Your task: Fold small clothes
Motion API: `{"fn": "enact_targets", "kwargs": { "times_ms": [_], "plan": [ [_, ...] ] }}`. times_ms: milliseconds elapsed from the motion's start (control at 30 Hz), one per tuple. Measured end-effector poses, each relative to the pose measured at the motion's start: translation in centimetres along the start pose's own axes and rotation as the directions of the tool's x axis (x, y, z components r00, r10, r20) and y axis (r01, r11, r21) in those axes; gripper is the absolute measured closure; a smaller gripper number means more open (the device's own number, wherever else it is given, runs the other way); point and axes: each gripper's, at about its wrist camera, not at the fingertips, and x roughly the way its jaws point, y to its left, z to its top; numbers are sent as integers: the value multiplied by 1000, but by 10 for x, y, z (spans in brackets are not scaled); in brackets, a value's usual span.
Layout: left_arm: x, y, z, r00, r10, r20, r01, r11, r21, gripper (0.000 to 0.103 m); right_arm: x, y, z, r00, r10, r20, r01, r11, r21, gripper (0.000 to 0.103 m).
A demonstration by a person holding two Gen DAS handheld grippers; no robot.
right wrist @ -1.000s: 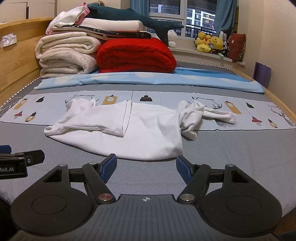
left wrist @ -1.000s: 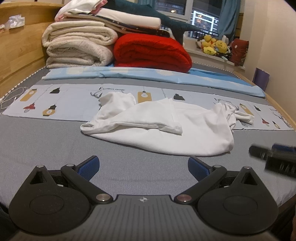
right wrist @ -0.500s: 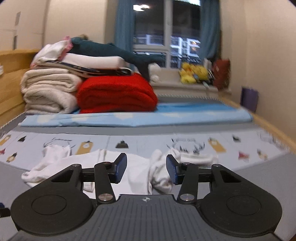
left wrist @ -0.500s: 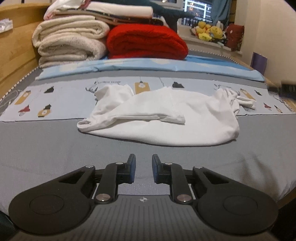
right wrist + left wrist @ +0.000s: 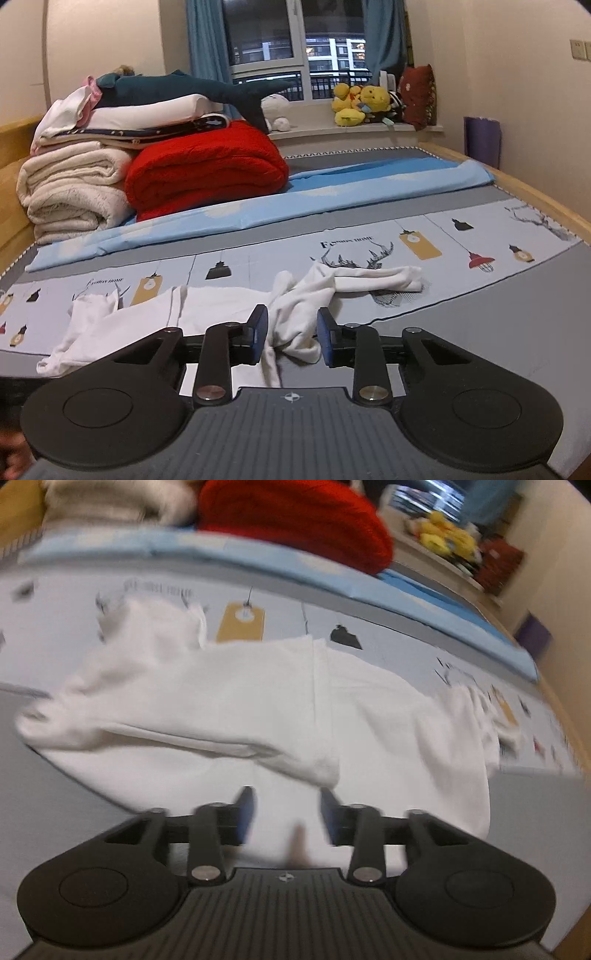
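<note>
The left gripper (image 5: pixel 287 814) hangs over the white garment (image 5: pixel 258 709) on the bed (image 5: pixel 480 321), jaws part-open and widening, gripping nothing. The right gripper (image 5: pixel 291 334) has jaws narrowing around the garment's bunched right end, not yet pinching. Left view blurred.

Both grippers, left gripper (image 5: pixel 288 810) and right gripper (image 5: pixel 291 334): black plastic arms, blue pads, silver screws, ribbed grey base.

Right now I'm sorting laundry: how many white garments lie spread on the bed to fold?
1. The white garment lies crumpled across the patterned sheet, its bunched end between the right tool's fingers. Others may sit in the stacked bedding behind.
</note>
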Motion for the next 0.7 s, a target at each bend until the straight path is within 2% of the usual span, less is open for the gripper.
{"fn": "enact_targets", "kwargs": {
  "times_ms": [33, 67, 133, 200, 233, 267, 333, 367, 467, 533, 600, 700],
  "plan": [
    [13, -1, 4, 1000, -1, -17, 0, 999, -46, 37, 1, -4, 1, 1000, -3, -1, 3, 1000, 5, 75],
    [24, -2, 7, 1000, -2, -30, -1, 997, -83, 34, 1, -7, 1, 1000, -6, -1, 6, 1000, 10, 75],
    [43, -5, 15, 999, -1, -47, -6, 989, -145, 34, 2, -16, 2, 1000, -13, -6, 14, 1000, 23, 75],
    [55, -9, 21, 999, 25, -45, -32, 986, -166, 35, 2, -22, 3, 1000, -18, -12, 19, 999, 33, 75],
    [59, -10, 25, 998, 42, -51, -50, 984, -172, 41, 2, -25, 3, 1000, -22, -13, 22, 999, 36, 75],
    [62, -10, 28, 997, 57, -60, -66, 984, -168, 63, 2, -27, 3, 1000, -24, -13, 25, 999, 36, 75],
    [62, -9, 33, 992, 92, -90, -103, 987, -121, 92, 2, -30, 3, 999, -30, -16, 31, 999, 31, 75],
    [58, -8, 35, 991, 90, -95, -99, 991, -92, 95, 2, -30, 3, 999, -32, -18, 33, 999, 29, 75],
    [24, 1, 34, 994, 88, -56, -85, 994, 66, 96, 3, -32, 2, 999, -39, -27, 39, 999, 23, 75],
    [-6, 15, 27, 996, 70, -53, -59, 981, 185, 97, 4, -31, 2, 999, -41, -37, 41, 999, 22, 75],
    [-32, 37, 16, 994, 53, -96, -22, 956, 293, 97, 4, -30, 0, 998, -39, -48, 40, 999, 22, 75],
    [-72, 84, -7, 983, 48, -175, 32, 901, 432, 97, 3, -26, -4, 997, -34, -68, 36, 999, 27, 75]
  ]
}}
